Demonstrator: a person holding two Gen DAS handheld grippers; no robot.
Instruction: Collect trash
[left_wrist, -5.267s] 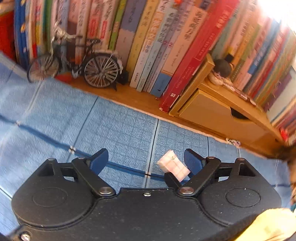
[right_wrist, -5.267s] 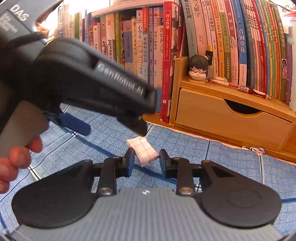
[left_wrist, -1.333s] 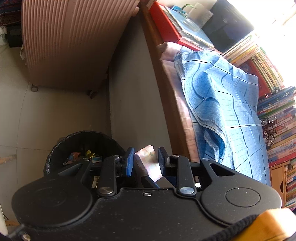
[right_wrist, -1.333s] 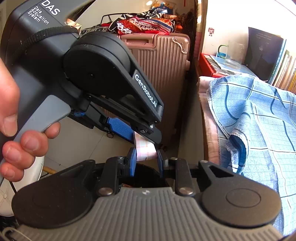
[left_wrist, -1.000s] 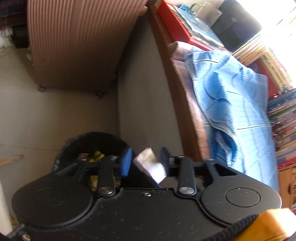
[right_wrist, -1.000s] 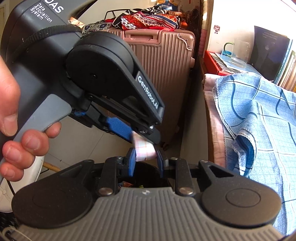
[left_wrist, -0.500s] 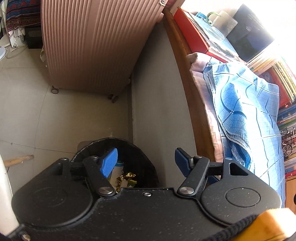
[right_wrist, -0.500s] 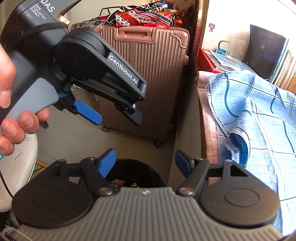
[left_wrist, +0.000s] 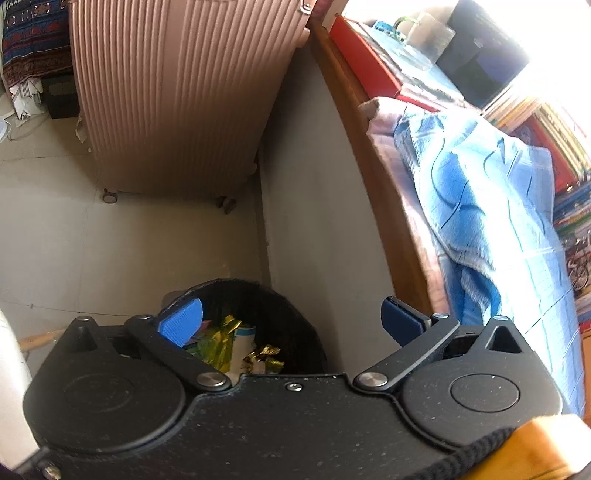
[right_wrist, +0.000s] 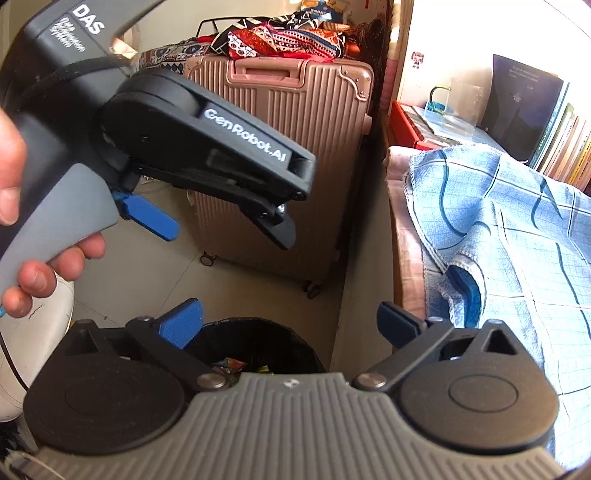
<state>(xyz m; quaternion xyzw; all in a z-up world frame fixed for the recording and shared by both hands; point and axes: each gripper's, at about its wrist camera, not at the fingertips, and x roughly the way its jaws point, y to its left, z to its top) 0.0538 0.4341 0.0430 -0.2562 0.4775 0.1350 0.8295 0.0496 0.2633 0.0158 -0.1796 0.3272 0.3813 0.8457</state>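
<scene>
Left gripper (left_wrist: 291, 319): its jaws are opening and stand wide apart; nothing is seen between the blue pads (left_wrist: 181, 325); it is pointed steeply down above the bin; in the right wrist view the same tool (right_wrist: 225, 229) is seen from the side, held by a hand (right_wrist: 44, 266) whose fingers are curled round the grey trigger.

Right gripper (right_wrist: 290, 325): its jaws are opening too, and are spread as wide; nothing is gripped; the bin's mouth is framed between its fingers.

Trash bin (left_wrist: 291, 314): a black, round bin is set on the tiled floor, just beside the grey side panel of the bed; it is seen directly below both tools (right_wrist: 280, 338).

Trash (left_wrist: 236, 347): crumpled wrappers, gold and green foil among them, and a pale carton are seen lying inside the bin; which single piece belongs to the task cannot be told; in the right wrist view only a few coloured scraps (right_wrist: 229, 365) are visible past the tool's body.

Suitcase (left_wrist: 177, 92): a pink ribbed case is stood upright on its wheels behind the bin, near it but apart; patterned cloth (right_wrist: 280, 40) is heaped on top.

Bed (right_wrist: 524, 229): it is covered by a blue checked blanket, rumpled at the near edge, to the right of the bin.

Shelf behind the bed: books (left_wrist: 565, 155) are seen, partly washed out by glare.
</scene>
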